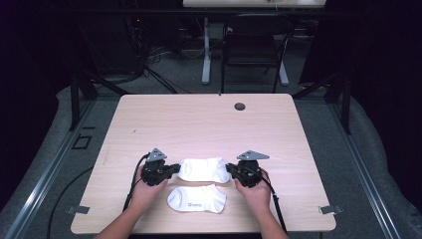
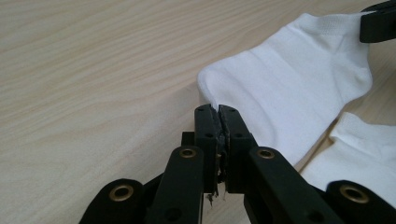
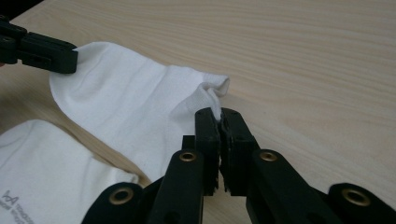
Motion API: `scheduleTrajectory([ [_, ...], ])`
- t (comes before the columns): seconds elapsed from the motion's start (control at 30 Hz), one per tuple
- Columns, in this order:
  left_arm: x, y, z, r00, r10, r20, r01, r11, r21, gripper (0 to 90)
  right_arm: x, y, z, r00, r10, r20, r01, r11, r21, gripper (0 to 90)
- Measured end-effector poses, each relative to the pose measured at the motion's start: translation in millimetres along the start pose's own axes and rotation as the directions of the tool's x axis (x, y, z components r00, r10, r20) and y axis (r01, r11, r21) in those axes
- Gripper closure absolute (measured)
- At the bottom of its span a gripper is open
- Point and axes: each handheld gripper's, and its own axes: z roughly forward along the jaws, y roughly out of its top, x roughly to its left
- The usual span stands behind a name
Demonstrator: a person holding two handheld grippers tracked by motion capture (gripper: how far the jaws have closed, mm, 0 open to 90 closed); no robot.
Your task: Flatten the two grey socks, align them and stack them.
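The white sock (image 1: 201, 169) you are working on lies flat across the lower middle of the high view, stretched sideways between your two tools. Your left gripper (image 1: 175, 169) has its jaws pinched tight on the sock's left end; in the left gripper view (image 2: 218, 109) the fabric edge disappears between the closed tips at the centre of the frame. Your right gripper (image 1: 230, 170) is clamped the same way on the sock's right end, and the right gripper view (image 3: 219, 113) shows a fold of cloth caught between its tips. A second white sock (image 1: 196, 198) with small grey lettering lies just below the first, close to it, nearer the bottom edge. Both rest on the pale wooden table (image 1: 199, 119).
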Motion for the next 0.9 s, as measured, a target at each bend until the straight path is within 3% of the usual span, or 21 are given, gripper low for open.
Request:
scheduleTrajectory([
  [0.17,-3.5,2.1,-14.1,0.9999,0.012,0.001,-0.012,0.9998,-0.015,87.4,9.5,8.1,-7.8,0.9992,-0.015,-0.038,0.015,1.0,-0.012,86.7],
  [0.6,-8.1,3.3,-25.3,0.9998,0.011,-0.016,-0.011,0.9998,-0.016,87.4,18.6,13.0,-12.9,0.9982,-0.042,-0.044,0.042,0.999,0.019,86.7],
  [0.8,-13.6,5.2,-28.5,0.9999,0.01,-0.006,-0.01,0.9999,0.011,87.2,22.2,14.8,-19.9,0.9977,-0.047,-0.049,0.049,0.998,0.034,86.7],
  [0.9,-15.8,4.8,-33.5,0.9996,0.025,-0.008,-0.025,0.9996,0.015,87.2,25.9,14.7,-23.3,0.996,-0.074,-0.049,0.077,0.996,0.05,86.6],
])
